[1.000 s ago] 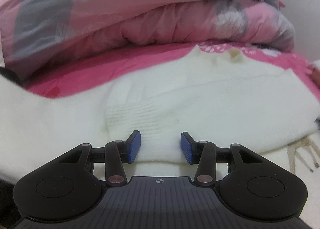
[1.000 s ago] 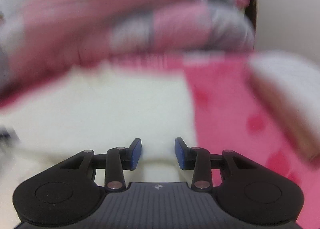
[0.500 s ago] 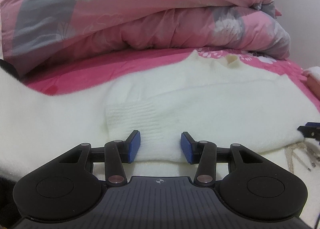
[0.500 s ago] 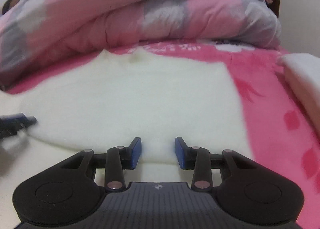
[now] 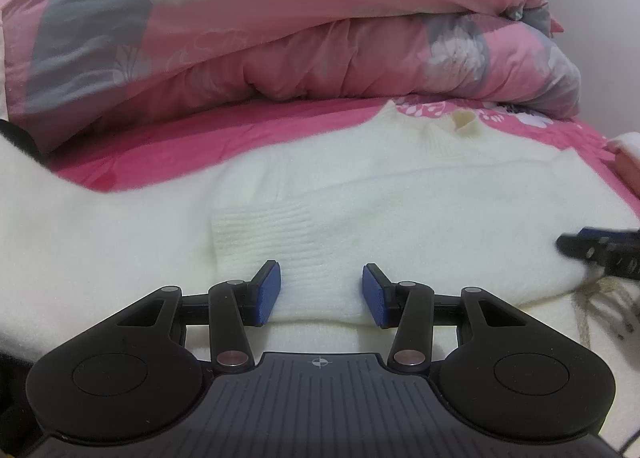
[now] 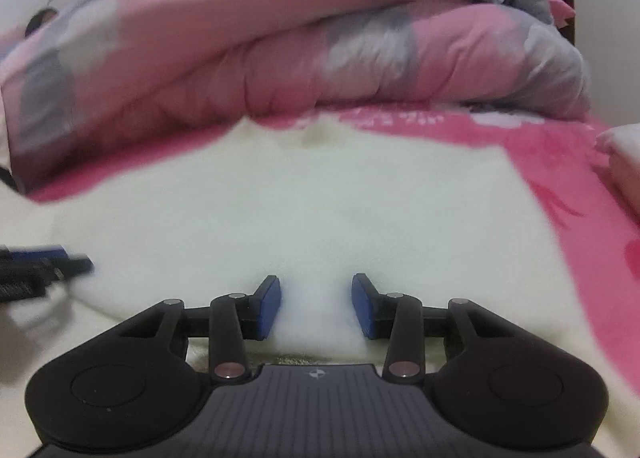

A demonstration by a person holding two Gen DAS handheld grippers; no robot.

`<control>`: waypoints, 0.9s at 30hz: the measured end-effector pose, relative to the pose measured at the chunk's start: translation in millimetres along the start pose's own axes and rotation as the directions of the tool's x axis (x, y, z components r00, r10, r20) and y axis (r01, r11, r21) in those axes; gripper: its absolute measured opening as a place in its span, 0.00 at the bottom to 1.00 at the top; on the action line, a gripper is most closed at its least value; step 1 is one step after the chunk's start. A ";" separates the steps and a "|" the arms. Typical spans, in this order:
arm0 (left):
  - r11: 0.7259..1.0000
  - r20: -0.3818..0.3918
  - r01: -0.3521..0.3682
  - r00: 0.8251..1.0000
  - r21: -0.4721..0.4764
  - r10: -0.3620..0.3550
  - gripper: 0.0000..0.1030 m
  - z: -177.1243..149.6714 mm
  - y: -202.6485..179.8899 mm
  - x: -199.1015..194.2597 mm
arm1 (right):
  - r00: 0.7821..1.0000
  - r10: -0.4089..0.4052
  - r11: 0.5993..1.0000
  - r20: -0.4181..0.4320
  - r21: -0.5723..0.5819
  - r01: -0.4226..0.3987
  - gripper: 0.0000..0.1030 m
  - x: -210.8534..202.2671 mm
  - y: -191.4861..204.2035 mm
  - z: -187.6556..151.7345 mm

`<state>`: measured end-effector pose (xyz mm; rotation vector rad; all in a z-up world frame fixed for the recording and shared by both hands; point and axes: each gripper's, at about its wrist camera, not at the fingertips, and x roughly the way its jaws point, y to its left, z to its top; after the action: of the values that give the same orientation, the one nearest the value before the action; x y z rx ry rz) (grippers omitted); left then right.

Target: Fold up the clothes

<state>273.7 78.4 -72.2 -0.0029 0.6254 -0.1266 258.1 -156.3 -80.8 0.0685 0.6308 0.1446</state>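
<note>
Jaws of left gripper (image 5: 321,295) and right gripper (image 6: 316,306) gape at the unlabelled white sweater (image 5: 420,218) hem

The left gripper (image 5: 321,294) sits low over a cream-white knit sweater (image 5: 400,210) spread flat on the bed, its jaws parted with the sweater's near hem between the blue pads (image 5: 269,292). A ribbed sleeve cuff (image 5: 268,234) lies folded across the sweater body just beyond the pads. The ribbed collar (image 5: 452,130) points away, toward a bunched pink and grey floral duvet (image 5: 280,30) heaped at the far side. A bright pink bedsheet (image 5: 192,146) shows between sweater and duvet. At the right edge the right gripper (image 5: 600,246) appears, blurred, over the sweater's side; its jaw state cannot be told here. Under the near hem lies a pale blanket (image 5: 540,330) with a brown printed figure (image 5: 600,298).
</note>
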 end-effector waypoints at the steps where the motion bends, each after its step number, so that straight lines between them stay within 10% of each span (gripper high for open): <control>1: 1.000 0.002 0.002 1.000 -0.008 -0.002 0.45 0.8 1.1 -2.0 | 1.000 0.002 1.000 0.001 -0.004 -0.002 0.42 2.2 -0.2 -1.4; 7: 1.000 0.083 -0.018 0.996 -0.009 0.019 0.49 11.5 -6.6 -27.2 | 1.000 0.021 1.000 0.005 0.012 -0.021 0.43 0.6 -3.5 -2.7; 14: 0.995 -0.038 -0.100 0.994 0.025 0.101 0.53 6.7 -15.4 5.6 | 1.000 0.026 1.000 0.007 0.018 -0.026 0.43 0.9 -2.5 -1.4; 27: 0.996 -0.004 -0.083 0.997 -0.019 0.083 0.56 1.2 -10.6 3.9 | 0.999 0.033 0.999 0.007 0.028 -0.033 0.44 -0.6 -3.7 -1.2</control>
<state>276.3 67.3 -73.0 0.0044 0.6289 -0.0399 257.3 -160.0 -81.8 0.1062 0.6254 0.1679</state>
